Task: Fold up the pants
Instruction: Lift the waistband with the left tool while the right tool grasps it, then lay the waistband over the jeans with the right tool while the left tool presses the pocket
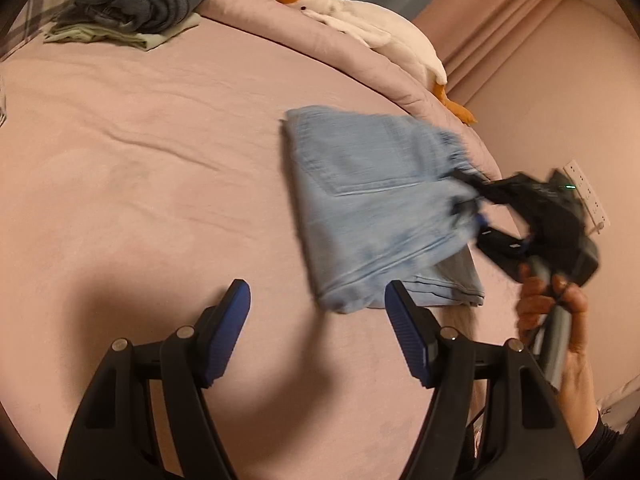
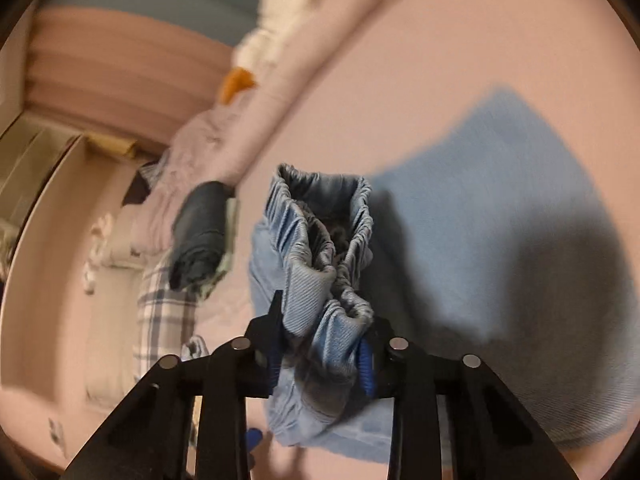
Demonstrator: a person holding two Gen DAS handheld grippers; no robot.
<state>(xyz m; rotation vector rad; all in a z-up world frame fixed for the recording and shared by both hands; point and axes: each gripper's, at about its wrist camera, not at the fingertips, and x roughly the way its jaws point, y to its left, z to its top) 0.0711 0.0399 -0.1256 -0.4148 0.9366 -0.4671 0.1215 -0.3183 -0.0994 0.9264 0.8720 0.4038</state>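
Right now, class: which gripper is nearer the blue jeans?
Right. The right gripper is shut on the blue jeans, clamping their elastic waistband; the left gripper hangs open beside their folded edge, not touching.

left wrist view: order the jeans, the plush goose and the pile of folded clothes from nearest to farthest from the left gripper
1. jeans: just ahead and right of the open left gripper, held by the right gripper.
2. plush goose: far right, on the bed's edge.
3. pile of folded clothes: far left corner; too close to call against the goose.
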